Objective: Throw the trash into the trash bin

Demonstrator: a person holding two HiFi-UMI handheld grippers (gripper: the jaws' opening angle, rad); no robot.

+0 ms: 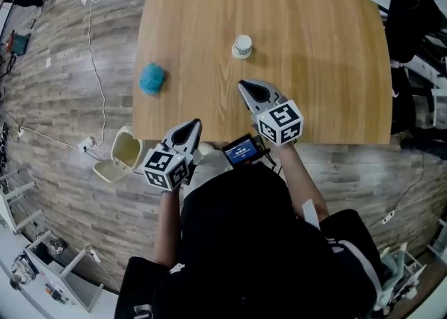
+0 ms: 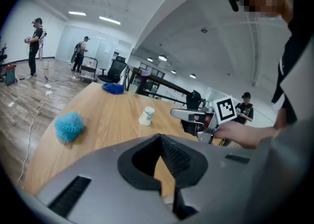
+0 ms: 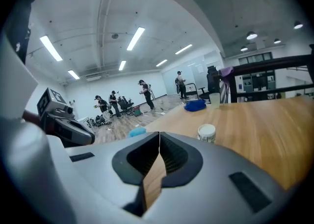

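- Wooden table (image 1: 321, 66): right half of the top is bare; both grippers are at the near edge.
- Trash bin (image 1: 127, 150): on the floor off the near-left corner, lid open.
- Left gripper (image 1: 191, 128), right gripper (image 1: 248, 88): jaws pressed together, nothing between them.
- Teal ball (image 1: 152, 78) sits by the left edge; paper cup (image 1: 242, 46) stands mid-table.

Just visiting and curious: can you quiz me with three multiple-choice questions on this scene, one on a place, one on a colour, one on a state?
1. Where is the trash bin? A on the floor beside the table; B on the table; C on a chair.
2. What colour is the fuzzy ball? A red; B yellow; C teal.
3. How do the fingers of the left gripper stand? A wide apart; B closed together, empty; C clamped on the ball.
Answers: 1 A, the head view shows it on the floor. 2 C, teal in the head view. 3 B, its own view shows them meeting, nothing between.
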